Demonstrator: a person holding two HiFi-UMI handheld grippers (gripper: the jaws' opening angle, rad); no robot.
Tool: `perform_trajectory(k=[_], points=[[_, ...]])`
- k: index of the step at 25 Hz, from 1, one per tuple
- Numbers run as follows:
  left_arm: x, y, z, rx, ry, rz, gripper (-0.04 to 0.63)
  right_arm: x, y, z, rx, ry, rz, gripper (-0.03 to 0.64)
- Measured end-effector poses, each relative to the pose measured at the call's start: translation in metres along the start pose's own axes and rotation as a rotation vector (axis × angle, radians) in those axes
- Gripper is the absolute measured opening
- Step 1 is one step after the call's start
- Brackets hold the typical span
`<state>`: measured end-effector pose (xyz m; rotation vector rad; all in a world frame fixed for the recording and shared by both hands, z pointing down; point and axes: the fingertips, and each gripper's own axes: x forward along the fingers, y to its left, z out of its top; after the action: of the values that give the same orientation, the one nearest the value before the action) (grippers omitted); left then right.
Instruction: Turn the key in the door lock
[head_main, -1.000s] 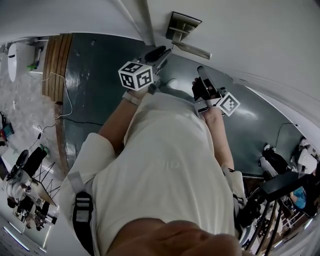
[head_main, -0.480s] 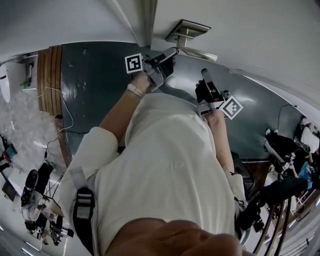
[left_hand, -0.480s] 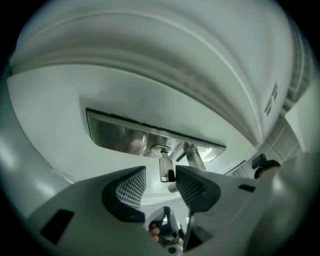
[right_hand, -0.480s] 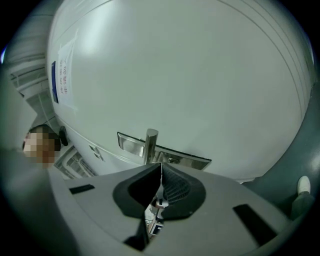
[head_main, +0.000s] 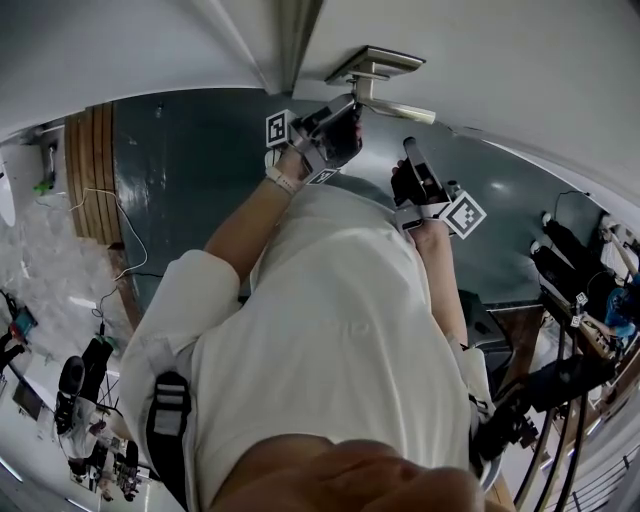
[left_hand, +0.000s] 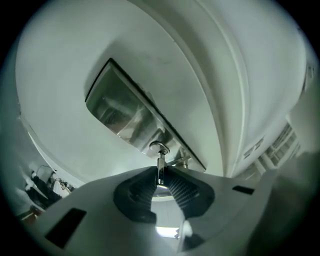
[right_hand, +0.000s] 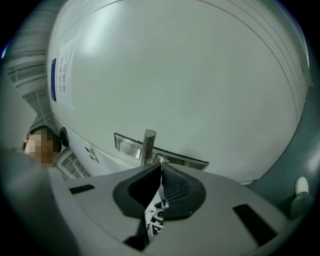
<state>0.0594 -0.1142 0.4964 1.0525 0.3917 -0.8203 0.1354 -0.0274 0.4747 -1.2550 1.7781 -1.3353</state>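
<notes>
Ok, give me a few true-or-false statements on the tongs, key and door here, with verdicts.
1. The left tongs hold the key in the lock. True; they have just been closing on it.
2. The right tongs grip the door handle. False: they are shut, empty and short of it.
3. The lock plate is wooden. False: it is shiny metal.
4. The door is white. True.
</notes>
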Motion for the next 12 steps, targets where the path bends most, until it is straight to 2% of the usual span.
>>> perform_trajectory(k=[3,12], points=[[0.0023,-0.0036,-0.0010,0.044,0.003,0.018,0.066,0.0016,0.0046,0.0010,0.003,0.002,-0.006,0.025],[0.0023,-0.0024,-0.0070,0.216,0.007,0.195,0.061,0.0014,0.0033,0.0003,0.012,0.023,0.008,0.025]])
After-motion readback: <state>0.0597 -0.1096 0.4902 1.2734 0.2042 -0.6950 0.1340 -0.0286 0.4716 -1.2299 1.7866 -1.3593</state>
